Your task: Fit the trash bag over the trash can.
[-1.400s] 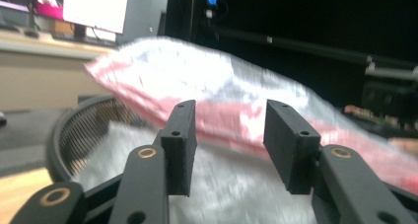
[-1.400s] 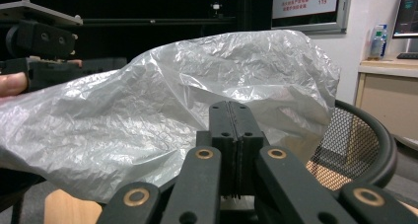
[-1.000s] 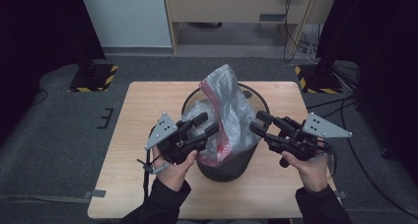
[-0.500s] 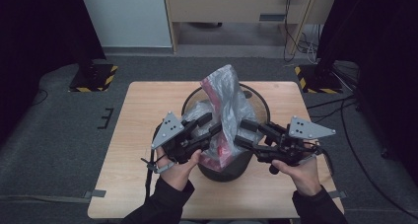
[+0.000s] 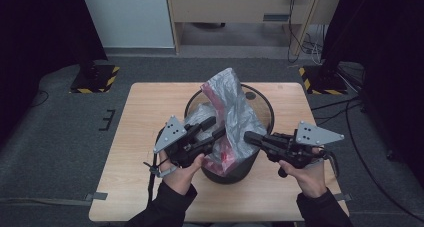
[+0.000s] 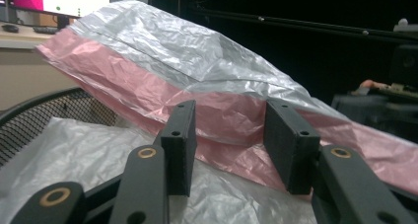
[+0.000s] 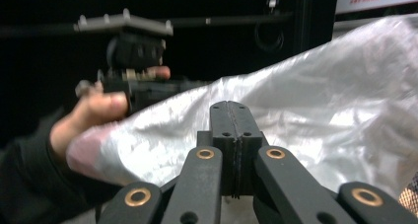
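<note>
- Your left gripper [image 6: 229, 150] has its jaws apart around the bag's [image 5: 235, 122] pink fold, above the mesh bin [image 5: 260, 104].
- Your right gripper [image 7: 231, 150] is pressed closed beside the bag.
- Bin sits mid-table [image 5: 145, 117]; grey carpet [image 5: 60, 152] surrounds it.

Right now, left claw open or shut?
Open. In the left gripper view the left claw shows its two black pads apart, with the pink-and-silver bag visible through the gap between them.

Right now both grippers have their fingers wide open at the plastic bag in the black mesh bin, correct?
Not both. The left gripper is open at the plastic bag in the black mesh bin, but the right gripper view shows the right gripper shut.
</note>
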Tool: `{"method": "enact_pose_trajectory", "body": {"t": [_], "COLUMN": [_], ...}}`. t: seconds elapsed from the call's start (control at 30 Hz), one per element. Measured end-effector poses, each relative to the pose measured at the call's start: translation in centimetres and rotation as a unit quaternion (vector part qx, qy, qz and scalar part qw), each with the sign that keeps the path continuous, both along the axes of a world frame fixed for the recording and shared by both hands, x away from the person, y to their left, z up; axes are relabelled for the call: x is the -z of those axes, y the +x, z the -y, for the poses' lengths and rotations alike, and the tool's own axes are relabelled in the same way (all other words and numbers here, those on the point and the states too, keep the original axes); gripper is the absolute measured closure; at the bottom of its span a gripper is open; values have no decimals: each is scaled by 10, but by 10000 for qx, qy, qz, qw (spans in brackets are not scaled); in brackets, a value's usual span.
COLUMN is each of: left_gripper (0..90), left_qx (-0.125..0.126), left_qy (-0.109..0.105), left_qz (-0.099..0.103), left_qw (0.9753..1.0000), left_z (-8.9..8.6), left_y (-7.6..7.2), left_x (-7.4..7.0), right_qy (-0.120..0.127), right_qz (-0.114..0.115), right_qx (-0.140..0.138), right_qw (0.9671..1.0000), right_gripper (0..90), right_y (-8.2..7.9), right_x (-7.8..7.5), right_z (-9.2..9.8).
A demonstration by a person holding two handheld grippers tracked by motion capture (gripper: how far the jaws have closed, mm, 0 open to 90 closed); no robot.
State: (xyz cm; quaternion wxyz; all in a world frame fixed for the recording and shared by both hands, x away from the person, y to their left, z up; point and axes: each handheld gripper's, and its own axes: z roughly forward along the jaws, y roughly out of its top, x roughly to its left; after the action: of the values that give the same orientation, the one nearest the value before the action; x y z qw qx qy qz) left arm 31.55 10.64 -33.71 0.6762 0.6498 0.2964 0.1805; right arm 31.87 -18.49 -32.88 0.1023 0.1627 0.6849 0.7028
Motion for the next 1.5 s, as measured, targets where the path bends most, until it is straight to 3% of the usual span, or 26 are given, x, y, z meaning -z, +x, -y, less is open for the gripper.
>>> {"method": "enact_pose_trajectory", "body": {"t": [0.03,0.07,0.1,0.17,0.2,0.27,0.33,0.4,0.57,0.67,0.8,1.07,1.17,1.27,1.5], "left_gripper": [555,555,555,555,555,555,555,554,553,553,551,552,561,614,731], "left_qx": [0,-4,14,15,17,-5,-12,-29,-55,-35,-9,-32,-72,-126,-73], "left_qy": [65,54,94,112,132,140,207,223,211,197,183,194,324,491,578], "left_qz": [-16,-11,-2,-2,-12,-27,-36,-42,-64,-68,-72,-51,10,72,83], "left_qw": [10000,10000,10000,9999,9999,9999,9998,9997,9997,9998,9998,9998,9994,9987,9983], "left_z": [1,2,2,2,2,2,2,2,3,3,3,3,3,4,4], "left_y": [0,-1,-1,-1,-1,-1,-1,-1,0,-1,-1,-1,-2,-3,-3], "left_x": [1,1,2,2,2,2,3,3,4,5,5,7,8,8,8], "right_qy": [96,202,191,-5,-75,-311,-491,-655,-667,-505,-99,-35,100,239,429], "right_qz": [15,-111,-216,-222,-256,-196,-124,4,175,142,115,137,176,207,141], "right_qx": [4,54,93,210,217,235,185,146,26,49,204,414,538,664,895], "right_qw": [10000,9997,9995,9995,9994,9990,9985,9977,9976,9986,9997,9990,9983,9973,9950], "right_gripper": [859,644,546,406,383,388,461,571,896,900,900,900,900,900,900], "right_y": [0,-1,-1,-3,-3,-3,-3,-4,-4,-3,-1,1,1,1,1], "right_x": [-1,-3,-4,-3,-2,3,6,7,9,11,10,14,14,15,20], "right_z": [1,1,1,0,-1,-2,-3,-3,2,6,14,20,20,21,30]}}
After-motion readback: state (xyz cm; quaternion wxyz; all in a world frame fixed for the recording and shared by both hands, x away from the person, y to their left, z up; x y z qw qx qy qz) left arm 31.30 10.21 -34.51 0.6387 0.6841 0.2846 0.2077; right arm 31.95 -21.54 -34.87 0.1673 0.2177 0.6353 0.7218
